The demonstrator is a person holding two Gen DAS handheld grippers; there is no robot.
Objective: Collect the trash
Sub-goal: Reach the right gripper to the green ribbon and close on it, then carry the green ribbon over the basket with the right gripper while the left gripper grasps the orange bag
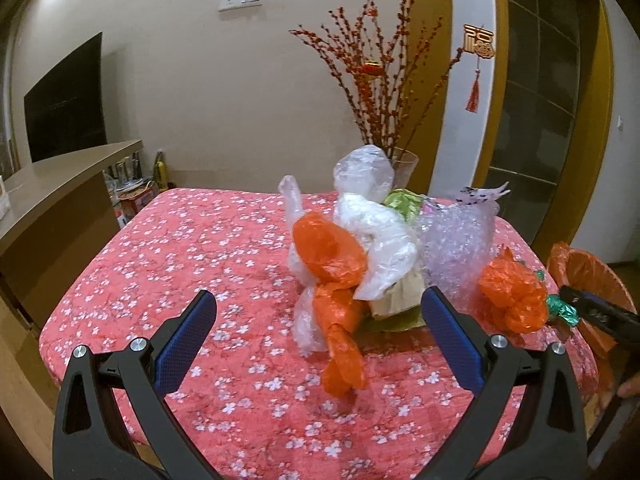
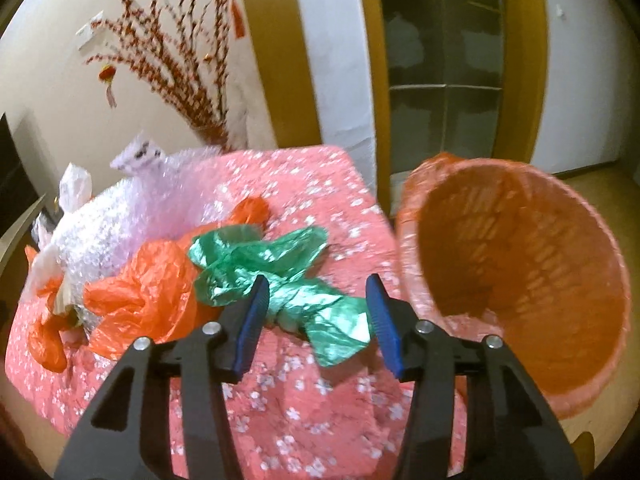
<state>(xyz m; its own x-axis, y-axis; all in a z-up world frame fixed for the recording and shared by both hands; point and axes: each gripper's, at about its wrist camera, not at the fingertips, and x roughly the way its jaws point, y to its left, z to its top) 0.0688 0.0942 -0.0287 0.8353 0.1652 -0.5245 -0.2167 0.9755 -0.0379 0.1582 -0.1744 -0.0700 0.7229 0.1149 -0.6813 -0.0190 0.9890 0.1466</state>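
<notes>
The right gripper [image 2: 316,312], jaws half open, straddles the green plastic bag [image 2: 280,280] without pinching it; next, close, then carry it right to the orange basket [image 2: 520,280]. The left gripper [image 1: 320,324] hangs wide open, empty.

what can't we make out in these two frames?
- Brown paper item, left wrist view: mostly covered by the white bag and orange bag.
- Right gripper, left wrist view: cut off by the right edge.
- Bin bottom, right wrist view: blurred and partly behind the finger.
- Green bag, right wrist view: sits between open fingers; contact unclear through blur.
</notes>
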